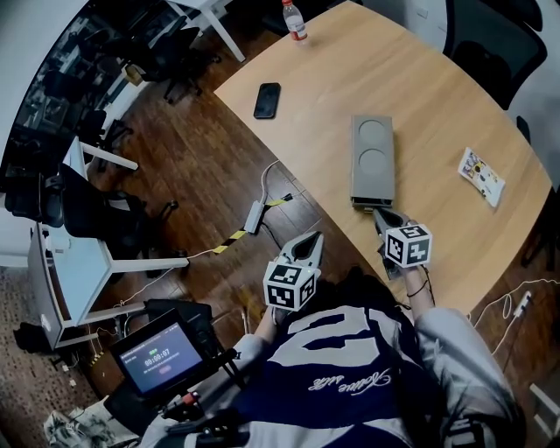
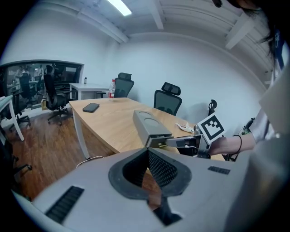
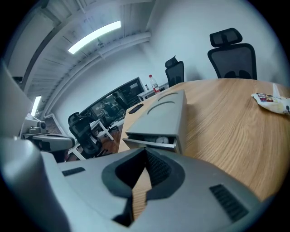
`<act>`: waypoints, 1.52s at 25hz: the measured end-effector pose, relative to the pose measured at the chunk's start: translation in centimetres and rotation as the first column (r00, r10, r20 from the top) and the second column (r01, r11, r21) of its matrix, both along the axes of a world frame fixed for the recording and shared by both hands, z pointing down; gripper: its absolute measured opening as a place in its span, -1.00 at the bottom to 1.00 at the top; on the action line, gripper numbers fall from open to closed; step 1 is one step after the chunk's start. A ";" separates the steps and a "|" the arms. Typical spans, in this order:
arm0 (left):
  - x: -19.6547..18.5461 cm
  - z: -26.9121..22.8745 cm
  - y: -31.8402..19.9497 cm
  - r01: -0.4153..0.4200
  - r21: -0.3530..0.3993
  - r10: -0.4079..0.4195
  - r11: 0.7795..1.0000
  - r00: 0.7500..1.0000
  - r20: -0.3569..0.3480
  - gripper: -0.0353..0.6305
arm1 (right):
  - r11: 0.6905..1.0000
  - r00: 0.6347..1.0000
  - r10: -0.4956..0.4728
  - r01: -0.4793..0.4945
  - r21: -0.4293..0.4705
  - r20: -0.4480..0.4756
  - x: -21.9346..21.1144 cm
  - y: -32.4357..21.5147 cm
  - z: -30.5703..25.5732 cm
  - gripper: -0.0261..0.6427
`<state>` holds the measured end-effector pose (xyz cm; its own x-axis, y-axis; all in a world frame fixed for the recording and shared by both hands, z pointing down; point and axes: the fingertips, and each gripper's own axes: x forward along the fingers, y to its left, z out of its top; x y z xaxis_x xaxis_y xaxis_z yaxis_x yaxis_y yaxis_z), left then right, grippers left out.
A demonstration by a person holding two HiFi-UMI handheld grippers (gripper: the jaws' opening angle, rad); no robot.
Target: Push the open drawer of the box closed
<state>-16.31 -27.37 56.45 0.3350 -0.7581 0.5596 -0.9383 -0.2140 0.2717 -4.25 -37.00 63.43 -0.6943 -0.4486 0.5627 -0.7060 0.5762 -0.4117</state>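
A grey box [image 1: 372,157] lies on the wooden table [image 1: 437,79], its drawer [image 1: 367,204] at the near end pulled out a little. In the right gripper view the drawer [image 3: 149,139] shows a narrow gap with something white inside. My right gripper [image 1: 383,215] is shut, its tips just in front of the drawer face, with nothing held. My left gripper [image 1: 314,239] is also shut and empty, hanging off the table's near edge over the floor, left of the box [image 2: 148,122]. From the left gripper view the right gripper [image 2: 177,142] reaches the drawer.
A black phone [image 1: 267,100] and a water bottle [image 1: 294,19] lie farther back on the table. A snack packet [image 1: 481,175] lies to the box's right. Cables and a power strip [image 1: 254,217] are on the wooden floor. Office chairs [image 1: 490,44] stand round the table.
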 end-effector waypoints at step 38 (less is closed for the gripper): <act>-3.7 -0.7 9.8 -0.156 0.052 0.159 0.986 0.985 -0.061 -0.88 | 0.972 0.968 0.228 -0.232 0.033 0.108 -3.0 14.9 -5.9 -0.94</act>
<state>-19.99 -17.58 55.75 0.4860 -0.7179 0.4984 -0.8729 -0.3712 0.3166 -7.22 -22.12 57.55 -0.6226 -0.6263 0.4692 -0.7770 0.4229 -0.4663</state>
